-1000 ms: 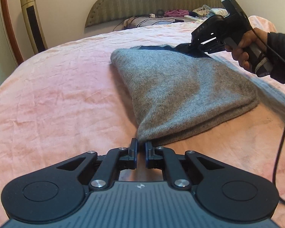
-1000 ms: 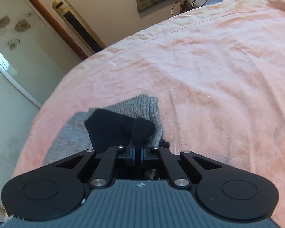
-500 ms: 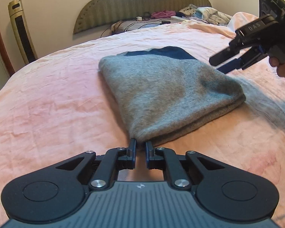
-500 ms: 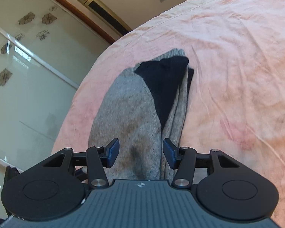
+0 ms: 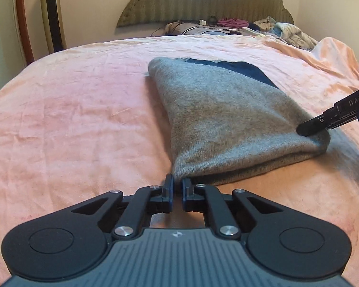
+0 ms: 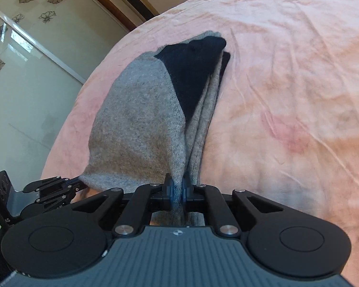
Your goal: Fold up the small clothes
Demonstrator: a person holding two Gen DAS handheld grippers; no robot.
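While the grey sweater (image 5: 229, 119) lies folded on the pink bedspread (image 5: 79, 124), it fills the centre and right of the left wrist view, with a dark navy part (image 5: 241, 68) showing at its far end. At the lower centre of that view the left gripper (image 5: 177, 186) has its jaws almost together, and they pinch the near corner of the sweater. At the right edge of the same view the right gripper (image 5: 308, 129) touches the other near corner of the fabric.

In the right wrist view the sweater (image 6: 141, 124) runs from the bottom centre up to the upper middle, and the navy part (image 6: 193, 71) sits at its far tip. The right gripper (image 6: 178, 189) has just been closing, and a bunched fold of grey knit is now clamped between its blue pads (image 6: 171, 190). The left gripper (image 6: 76, 184) appears at the lower left of this view, at the neighbouring corner of the sweater.

A padded headboard (image 5: 203, 2) stands at the top of the left wrist view, with loose clothes (image 5: 282, 31) piled below it, and a tall gold heater (image 5: 52, 14) stands at the upper left.
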